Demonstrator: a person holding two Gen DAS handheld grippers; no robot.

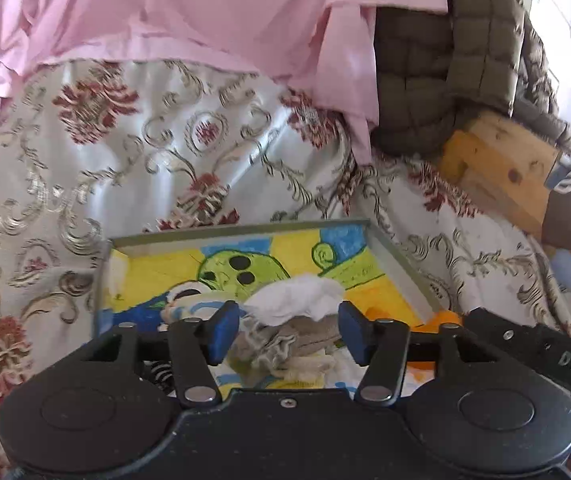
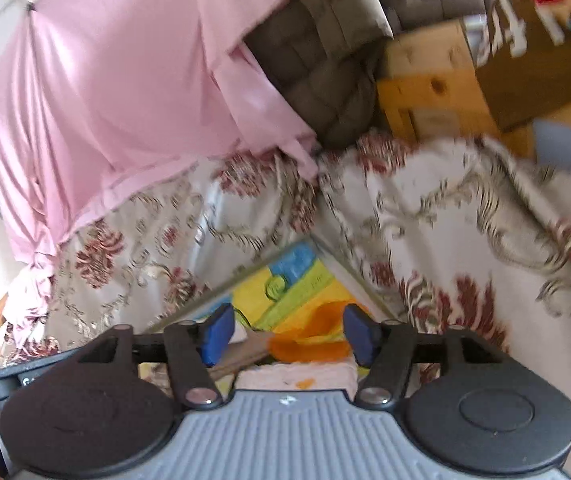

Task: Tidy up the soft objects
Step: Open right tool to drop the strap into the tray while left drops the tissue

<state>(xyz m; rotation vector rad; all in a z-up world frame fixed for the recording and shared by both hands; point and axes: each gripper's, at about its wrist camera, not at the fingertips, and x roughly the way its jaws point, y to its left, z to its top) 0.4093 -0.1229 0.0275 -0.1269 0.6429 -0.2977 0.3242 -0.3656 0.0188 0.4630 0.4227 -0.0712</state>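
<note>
Sitting on a bed cover (image 1: 85, 184) with red flowers and gold curls is a shallow tray (image 1: 241, 227) with a bright painted bottom, and the soft things are piled in the near half of it. That looks like the spot for tidying them, because the low walls stop them from sliding off.

Pointing down at the pile, the left gripper (image 1: 289, 330) has its blue pads spread apart. A white cloth (image 1: 299, 294) and a grey knitted sock (image 1: 285, 344) lie between the pads, but the pads do not press on them. A striped sock (image 1: 183, 300) lies just beside, toward the tray's left wall.

Over by the tray's right wall, the right gripper (image 2: 285, 334) is also spread wide. An orange cloth (image 2: 313, 340) sits between its pads, loose, with a pale pink folded cloth (image 2: 297, 376) under it, nearer the camera. Nothing is squeezed here either.

Both tongs look like they are letting things rest in the tray, I think.

A pink sheet (image 1: 165, 12) hangs behind the bed, and a dark puffy jacket (image 1: 445, 72) lies at the far right corner beside a wooden box (image 1: 497, 168).
</note>
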